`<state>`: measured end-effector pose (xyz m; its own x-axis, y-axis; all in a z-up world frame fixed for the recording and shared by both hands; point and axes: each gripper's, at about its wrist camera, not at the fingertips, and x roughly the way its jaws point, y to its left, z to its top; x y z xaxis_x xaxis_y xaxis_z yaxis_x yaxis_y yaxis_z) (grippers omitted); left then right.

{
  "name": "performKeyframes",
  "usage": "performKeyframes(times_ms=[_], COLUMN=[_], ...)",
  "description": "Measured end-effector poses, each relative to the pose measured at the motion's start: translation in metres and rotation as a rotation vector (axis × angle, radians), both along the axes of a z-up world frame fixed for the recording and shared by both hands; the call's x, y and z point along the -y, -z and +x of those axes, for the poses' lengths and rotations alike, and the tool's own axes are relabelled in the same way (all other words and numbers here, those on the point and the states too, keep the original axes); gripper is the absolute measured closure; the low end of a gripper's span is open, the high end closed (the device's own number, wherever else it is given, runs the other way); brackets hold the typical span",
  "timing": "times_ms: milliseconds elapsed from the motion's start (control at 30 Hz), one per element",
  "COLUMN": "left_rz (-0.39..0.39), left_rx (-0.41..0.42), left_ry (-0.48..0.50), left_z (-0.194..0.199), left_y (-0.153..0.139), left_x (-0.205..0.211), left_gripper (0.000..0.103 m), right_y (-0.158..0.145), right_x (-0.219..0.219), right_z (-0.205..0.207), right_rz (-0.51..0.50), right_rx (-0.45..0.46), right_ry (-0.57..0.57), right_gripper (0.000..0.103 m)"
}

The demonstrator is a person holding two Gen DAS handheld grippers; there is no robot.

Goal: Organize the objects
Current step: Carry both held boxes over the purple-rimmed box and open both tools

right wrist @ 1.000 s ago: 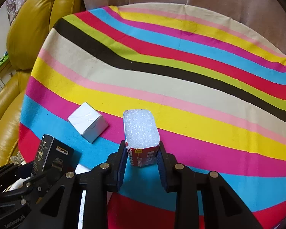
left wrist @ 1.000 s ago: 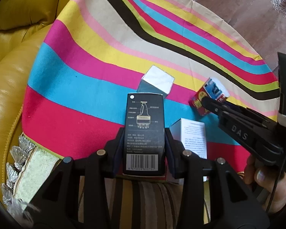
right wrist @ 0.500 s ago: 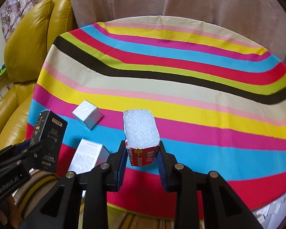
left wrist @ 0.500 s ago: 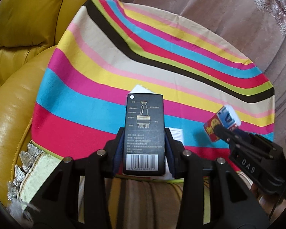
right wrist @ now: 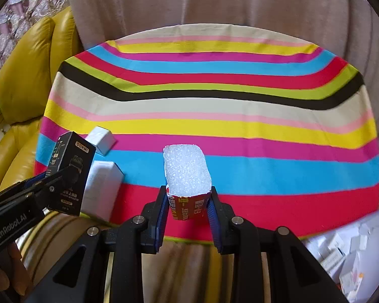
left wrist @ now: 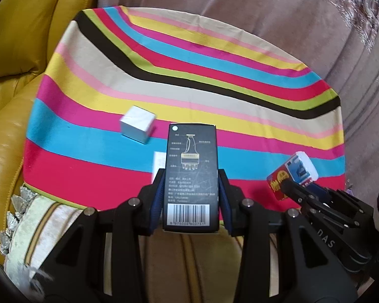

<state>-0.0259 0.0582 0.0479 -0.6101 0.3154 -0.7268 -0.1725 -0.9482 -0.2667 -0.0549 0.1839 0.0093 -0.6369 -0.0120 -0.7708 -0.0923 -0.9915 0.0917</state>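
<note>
The black DORMI box (left wrist: pixel 191 176) stands upright, clamped between the pads of the left gripper (left wrist: pixel 191 194), held over the near edge of the striped tablecloth (left wrist: pixel 189 80). The right gripper (right wrist: pixel 188 203) pinches a red carton with a white foam top (right wrist: pixel 187 176) above the same near edge. On the cloth, a small white cube box (left wrist: pixel 137 127) lies left of the black box, and a longer white box (right wrist: pixel 101 189) lies at the near edge beside it.

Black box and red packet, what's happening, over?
Left gripper shut on tall black cardboard box. Right gripper shut on red packet with white foam top. Two white boxes on striped cloth. Nothing blocking.
</note>
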Motion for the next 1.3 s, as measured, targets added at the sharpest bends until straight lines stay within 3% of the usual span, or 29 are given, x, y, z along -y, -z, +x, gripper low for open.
performKeyframes(times_ms=[833,1300], left_rz=[0.021,-0.01], left_rx=[0.051,0.054], left_ry=[0.29,0.442], left_z=[0.04,0.064], left_y=[-0.003,-0.004], left_x=[-0.109,-0.164], left_gripper=[0.06,0.06], right_y=[-0.007,0.001], right_x=[-0.079,-0.118], right_z=[0.091,0.137], right_rz=[0.045,0.034], right_rx=[0.032,0.067], right_ry=[0.271,0.397], right_gripper=[0.072,0.072])
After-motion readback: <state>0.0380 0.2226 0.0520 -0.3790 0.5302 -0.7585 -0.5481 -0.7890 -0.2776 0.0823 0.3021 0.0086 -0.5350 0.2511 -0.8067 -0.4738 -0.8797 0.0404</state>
